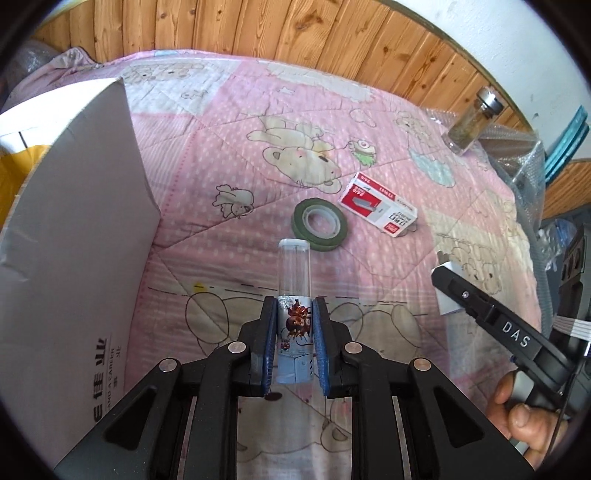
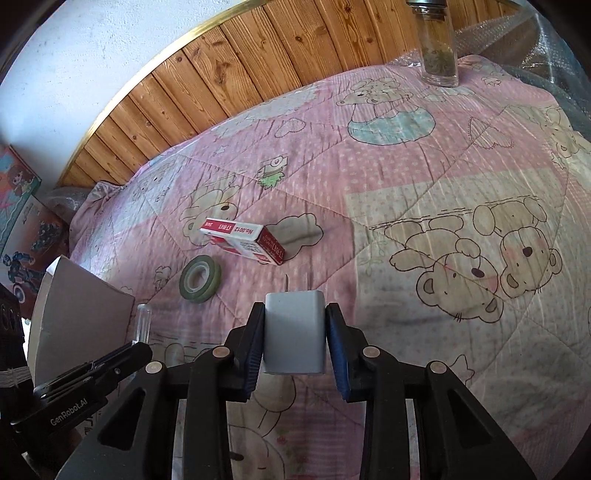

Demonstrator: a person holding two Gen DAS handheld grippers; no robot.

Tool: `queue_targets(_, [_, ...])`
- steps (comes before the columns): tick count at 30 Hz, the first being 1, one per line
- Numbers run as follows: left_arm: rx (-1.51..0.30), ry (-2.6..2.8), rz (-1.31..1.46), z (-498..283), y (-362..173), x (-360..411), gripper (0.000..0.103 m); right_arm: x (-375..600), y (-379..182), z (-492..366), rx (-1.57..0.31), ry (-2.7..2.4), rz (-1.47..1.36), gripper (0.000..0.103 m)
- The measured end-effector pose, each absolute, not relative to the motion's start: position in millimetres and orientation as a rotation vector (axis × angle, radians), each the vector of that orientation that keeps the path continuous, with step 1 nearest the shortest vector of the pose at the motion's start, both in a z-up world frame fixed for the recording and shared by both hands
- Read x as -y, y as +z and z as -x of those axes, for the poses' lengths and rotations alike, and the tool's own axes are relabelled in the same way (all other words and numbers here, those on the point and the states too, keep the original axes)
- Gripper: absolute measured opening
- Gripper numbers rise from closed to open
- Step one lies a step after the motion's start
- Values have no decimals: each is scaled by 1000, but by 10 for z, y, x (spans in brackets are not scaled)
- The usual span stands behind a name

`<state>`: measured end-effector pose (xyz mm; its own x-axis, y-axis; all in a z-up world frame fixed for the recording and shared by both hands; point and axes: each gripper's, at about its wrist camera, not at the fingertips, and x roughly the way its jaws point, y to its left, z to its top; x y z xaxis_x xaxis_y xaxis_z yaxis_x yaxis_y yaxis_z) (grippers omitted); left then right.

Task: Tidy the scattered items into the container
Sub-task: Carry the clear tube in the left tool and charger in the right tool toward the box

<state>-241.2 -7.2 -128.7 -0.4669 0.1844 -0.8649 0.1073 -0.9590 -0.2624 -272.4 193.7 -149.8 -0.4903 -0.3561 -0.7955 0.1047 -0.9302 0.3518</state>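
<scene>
My left gripper (image 1: 294, 325) is shut on a small tube (image 1: 294, 295) with a clear cap and a printed label, held a little above the pink quilt. My right gripper (image 2: 295, 332) is shut on a white plug adapter (image 2: 294, 332), its two prongs pointing away from me. The adapter (image 1: 448, 291) and the right gripper's black finger (image 1: 480, 306) also show at the right of the left wrist view. A green tape roll (image 1: 320, 223) and a red-and-white staple box (image 1: 378, 204) lie on the quilt ahead. The cardboard box (image 1: 74, 236) stands at the left.
A glass jar (image 1: 474, 120) with a metal lid stands at the far right of the bed near bubble wrap (image 1: 517, 147). Wooden panelling (image 1: 258, 29) runs behind the bed. A person's hand (image 1: 521, 417) grips the right tool. Picture books (image 2: 22, 206) lean at the far left.
</scene>
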Motion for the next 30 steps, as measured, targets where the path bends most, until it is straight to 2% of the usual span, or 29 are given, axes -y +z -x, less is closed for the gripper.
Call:
queue_targets(19, [439,2632,1492,1778,-727,133,19,-1547,-1017,2097,364,-2391,-1305,34])
queue_targets(30, [420,2697,1481,1500,-464,228,19,-1338,-767,1807,270,-2377,-1247,34])
